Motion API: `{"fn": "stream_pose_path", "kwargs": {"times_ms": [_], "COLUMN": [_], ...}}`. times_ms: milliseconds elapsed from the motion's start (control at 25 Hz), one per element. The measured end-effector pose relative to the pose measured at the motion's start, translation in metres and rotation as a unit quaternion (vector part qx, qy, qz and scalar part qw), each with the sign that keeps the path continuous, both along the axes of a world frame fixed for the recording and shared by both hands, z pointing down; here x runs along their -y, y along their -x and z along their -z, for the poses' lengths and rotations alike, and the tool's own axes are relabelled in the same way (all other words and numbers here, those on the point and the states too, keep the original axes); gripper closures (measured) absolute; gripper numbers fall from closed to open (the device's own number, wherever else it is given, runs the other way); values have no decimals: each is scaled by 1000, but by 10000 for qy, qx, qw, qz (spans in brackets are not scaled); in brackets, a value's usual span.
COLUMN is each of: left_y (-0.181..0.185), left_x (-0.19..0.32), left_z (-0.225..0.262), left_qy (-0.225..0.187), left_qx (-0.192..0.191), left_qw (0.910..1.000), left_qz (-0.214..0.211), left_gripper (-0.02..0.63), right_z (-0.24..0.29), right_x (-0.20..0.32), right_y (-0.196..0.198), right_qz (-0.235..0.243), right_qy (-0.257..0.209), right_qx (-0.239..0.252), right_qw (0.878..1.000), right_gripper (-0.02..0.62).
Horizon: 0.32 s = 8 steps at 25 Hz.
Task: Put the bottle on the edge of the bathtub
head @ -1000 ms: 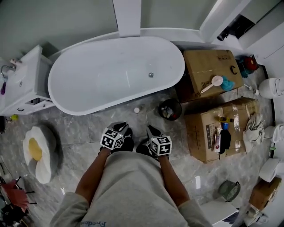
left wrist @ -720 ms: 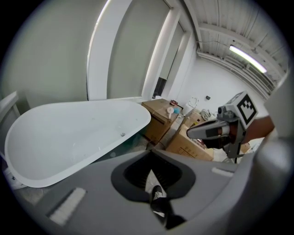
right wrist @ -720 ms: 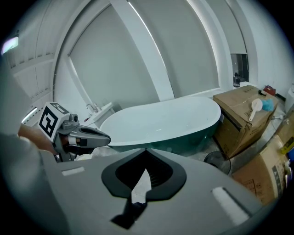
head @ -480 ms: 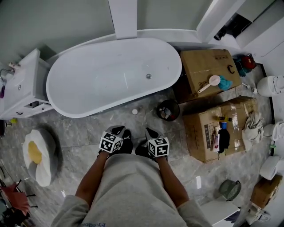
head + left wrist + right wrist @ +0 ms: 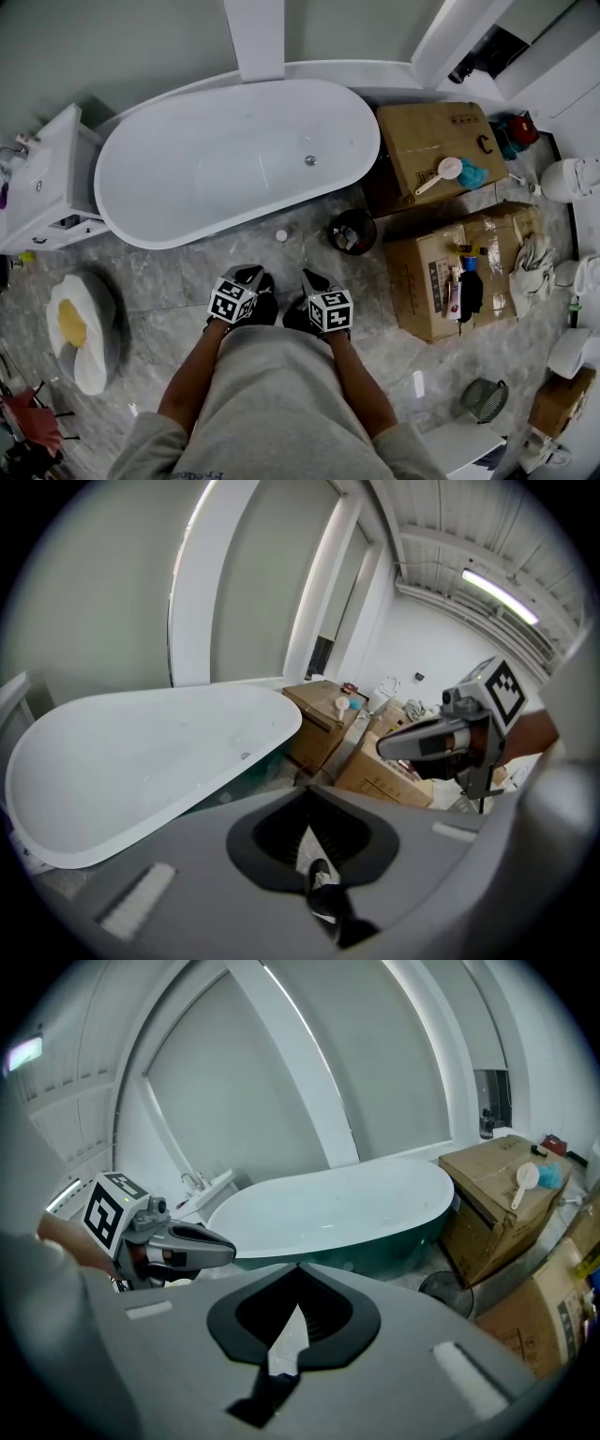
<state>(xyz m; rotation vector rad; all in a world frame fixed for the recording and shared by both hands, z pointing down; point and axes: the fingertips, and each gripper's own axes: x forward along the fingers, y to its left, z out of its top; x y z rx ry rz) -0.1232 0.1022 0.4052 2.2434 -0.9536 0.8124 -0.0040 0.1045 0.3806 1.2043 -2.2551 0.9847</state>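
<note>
Holding the left hand-held gripper [image 5: 249,277] and the right hand-held gripper [image 5: 312,281] close to your body, you are facing the bathtub [image 5: 234,159] from the floor [image 5: 169,281] in front of it. Both sets of jaws are closing fully on nothing; neither is carrying anything.

You are not yet holding the bottle, and no view is showing it clearly. The likeliest candidate is a blue-topped item [image 5: 471,266] lying among clutter on the nearer cardboard box [image 5: 422,281], to your right and well apart from both grippers. It is too small to confirm.

Hazards you are facing from this position:

1. Wrong pick. Several small items are crowding the box top, so you are risking a grab on a neighbour, or knocking one off while reaching in.
2. Shut jaws. You are approaching with both grippers closed. Arriving that way is likely to push the bottle over instead of gripping it.
3. Floor obstructions. A dark round bin [image 5: 352,231] and a small white round object [image 5: 281,235] are sitting just beside the tub's near side, on your likely path. Stepping on either is risking a stumble with the bottle in hand.
4. Narrow rim. The tub edge is looking thin and rounded. A bottle released off-centre or tilted is likely to slide into the basin or drop to the floor.
</note>
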Motion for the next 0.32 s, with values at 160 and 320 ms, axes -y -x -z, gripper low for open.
{"fn": "stream_pose_path", "kwargs": {"times_ms": [160, 320], "left_y": [1, 0], "left_x": [1, -3], "left_z": [1, -3], "left_qy": [-40, 3], "left_qx": [-55, 119], "left_qw": [10000, 9999], "left_qz": [15, -64], "left_gripper": [548, 548], "right_z": [1, -2], "right_x": [3, 2], "right_y": [-3, -14], "right_qz": [-99, -194], "right_qy": [-24, 16], "right_qx": [-16, -185], "right_qw": [9999, 9996], "right_gripper": [594, 594]}}
